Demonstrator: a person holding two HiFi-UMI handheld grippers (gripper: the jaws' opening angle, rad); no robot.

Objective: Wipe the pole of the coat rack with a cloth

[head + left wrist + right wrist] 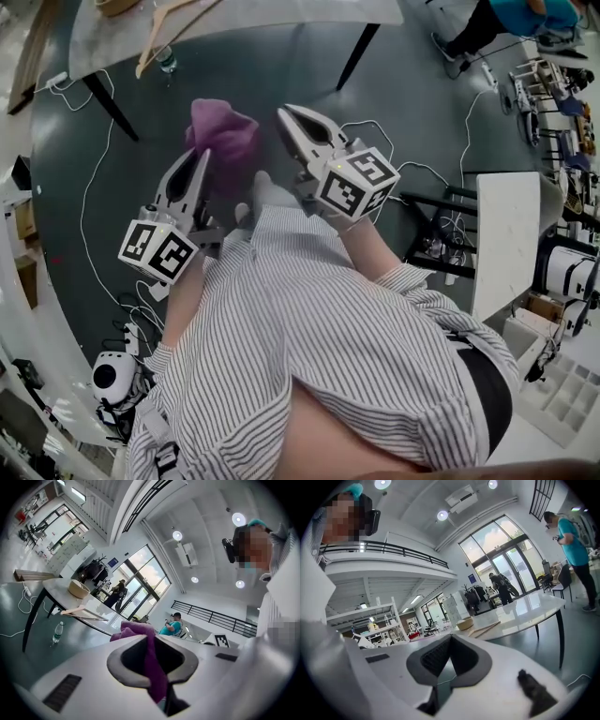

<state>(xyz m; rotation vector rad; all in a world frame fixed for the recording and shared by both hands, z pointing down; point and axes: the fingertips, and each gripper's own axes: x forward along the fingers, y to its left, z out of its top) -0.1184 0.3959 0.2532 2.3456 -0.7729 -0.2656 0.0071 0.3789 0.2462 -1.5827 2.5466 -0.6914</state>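
The wiping looks not yet begun. The left tool (pixel 199 161) is clamped on the purple cloth (pixel 225 137), so the cloth is in hand, but no view shows the pole of the coat rack. Dark shapes by the far glass doors may be hung coats, though they are too small to tell. Finding the pole and rubbing along it is, by my reading, all still to do.

In the left gripper view the cloth (pixel 136 631) runs lengthwise along the left tool (pixel 149 641). A thin tail trails back between the jaws toward the tool's body, and a bunched head stands out past the tips. From the head view that head points away from the person, toward the desk (pixel 262 19).

The right tool (pixel 292 120) is just right of the cloth. Its jaws are closed with nothing between them (pixel 451 641).
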